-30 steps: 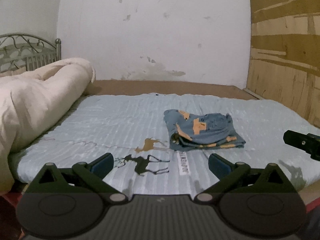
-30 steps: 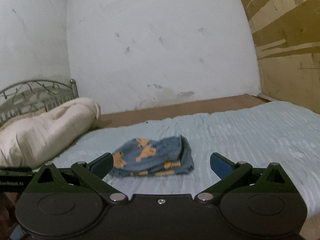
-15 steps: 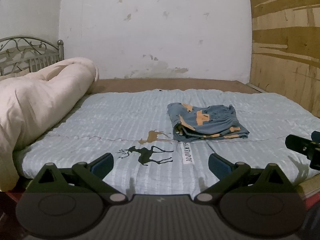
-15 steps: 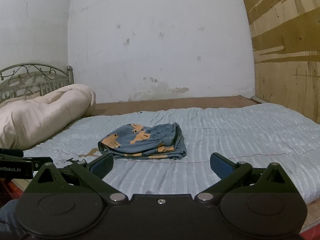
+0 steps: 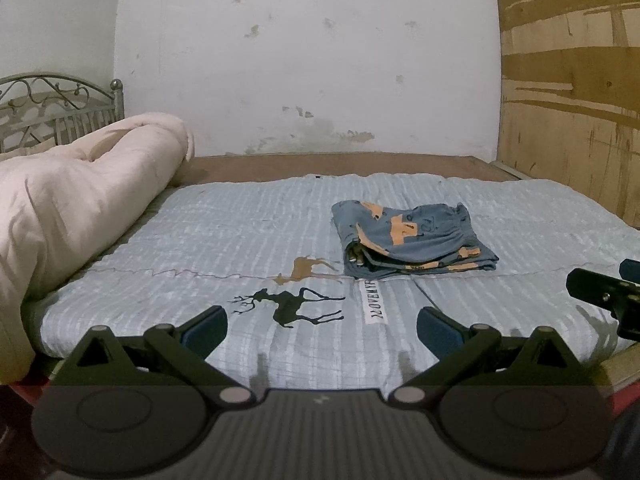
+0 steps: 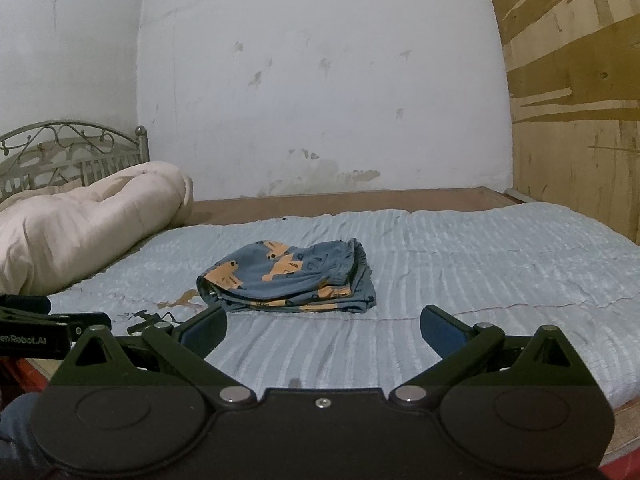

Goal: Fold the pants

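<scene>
I see the pants [image 5: 412, 240] folded into a compact blue bundle with orange prints, lying on the pale blue bedspread [image 5: 248, 232] near the middle of the bed, well apart from both tools. My left hand-held gripper [image 5: 322, 328] is released, holding nothing, near the bed's front edge. My right hand-held gripper [image 6: 322, 330] is likewise spread and empty. A rolled cream duvet [image 5: 80, 208] lies along the left side.
</scene>
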`<state>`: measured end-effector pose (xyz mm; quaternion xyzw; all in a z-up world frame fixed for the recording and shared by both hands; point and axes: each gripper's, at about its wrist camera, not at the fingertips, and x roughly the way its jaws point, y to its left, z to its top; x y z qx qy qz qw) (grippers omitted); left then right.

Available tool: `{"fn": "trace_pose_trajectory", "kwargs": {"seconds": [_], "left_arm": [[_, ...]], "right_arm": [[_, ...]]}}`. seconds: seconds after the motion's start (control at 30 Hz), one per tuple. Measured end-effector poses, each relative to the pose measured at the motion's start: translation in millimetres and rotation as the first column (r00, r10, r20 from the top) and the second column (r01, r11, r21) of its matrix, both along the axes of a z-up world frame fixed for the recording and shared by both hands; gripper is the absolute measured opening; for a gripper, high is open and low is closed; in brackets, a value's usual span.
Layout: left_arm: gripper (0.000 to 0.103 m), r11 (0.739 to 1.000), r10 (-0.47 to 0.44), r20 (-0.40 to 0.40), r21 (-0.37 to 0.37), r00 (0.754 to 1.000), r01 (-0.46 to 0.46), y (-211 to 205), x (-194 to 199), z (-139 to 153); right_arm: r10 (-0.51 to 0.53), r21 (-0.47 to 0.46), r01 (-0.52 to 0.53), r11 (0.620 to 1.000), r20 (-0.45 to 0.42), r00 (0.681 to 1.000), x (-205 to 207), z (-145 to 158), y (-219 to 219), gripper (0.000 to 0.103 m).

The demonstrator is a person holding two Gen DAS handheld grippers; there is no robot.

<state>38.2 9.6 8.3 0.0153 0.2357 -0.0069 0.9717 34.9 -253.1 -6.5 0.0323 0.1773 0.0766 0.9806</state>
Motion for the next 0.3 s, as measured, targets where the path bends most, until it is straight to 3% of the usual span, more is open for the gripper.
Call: {"fn": "trace_pose_trajectory", "kwargs": {"seconds": [0.3], "left_arm": [[0.102, 1.0, -0.012, -0.001, 0.008, 1.0, 0.012, 0.3, 1.6, -1.1]], "right_arm": [[0.0, -0.001, 0.0, 1.0, -0.007, 1.0, 2.2, -3.0, 0.2, 0.102]]}}
